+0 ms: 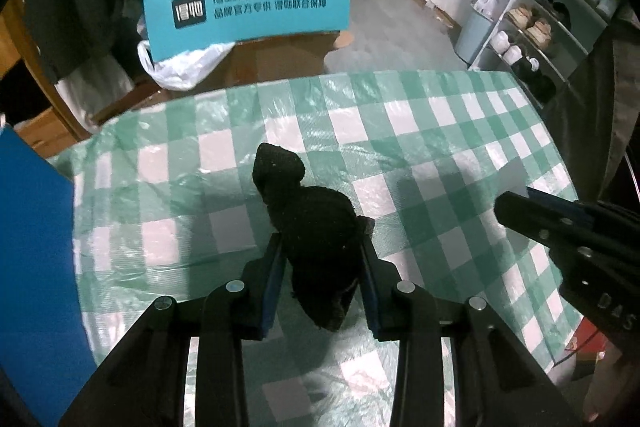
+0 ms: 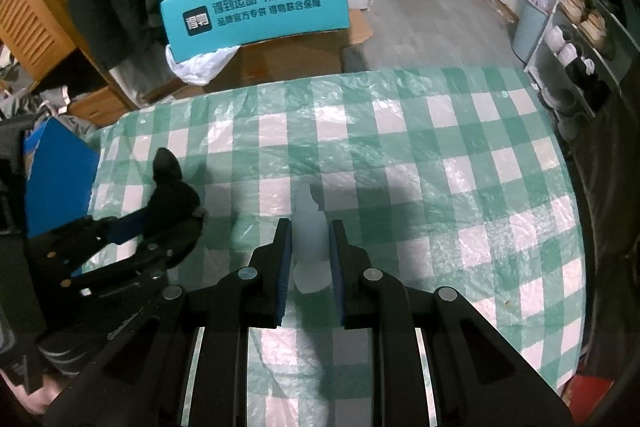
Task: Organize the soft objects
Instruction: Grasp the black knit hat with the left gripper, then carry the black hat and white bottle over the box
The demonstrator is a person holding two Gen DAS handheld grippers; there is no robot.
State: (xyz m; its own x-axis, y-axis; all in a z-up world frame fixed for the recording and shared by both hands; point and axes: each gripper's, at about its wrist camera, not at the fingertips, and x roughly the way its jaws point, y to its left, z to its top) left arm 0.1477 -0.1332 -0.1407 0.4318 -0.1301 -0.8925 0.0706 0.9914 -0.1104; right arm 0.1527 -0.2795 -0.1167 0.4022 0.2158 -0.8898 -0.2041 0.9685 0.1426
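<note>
My left gripper (image 1: 323, 247) is shut on a black sock (image 1: 308, 227), bunched between its blue pads and held above the green-and-white checked tablecloth (image 1: 440, 147); the sock's toe sticks up forward. It also shows at the left of the right wrist view (image 2: 170, 199). My right gripper (image 2: 310, 231) is shut on a white soft object (image 2: 308, 247), likely a white sock, held above the cloth (image 2: 440, 167). The right gripper shows at the right edge of the left wrist view (image 1: 560, 227).
A blue box (image 1: 36, 267) stands at the table's left edge (image 2: 60, 187). Beyond the table are a teal box (image 1: 248, 11) on cardboard, a white plastic bag (image 1: 180, 63), hanging coats and a shoe rack (image 1: 540, 27) at the right.
</note>
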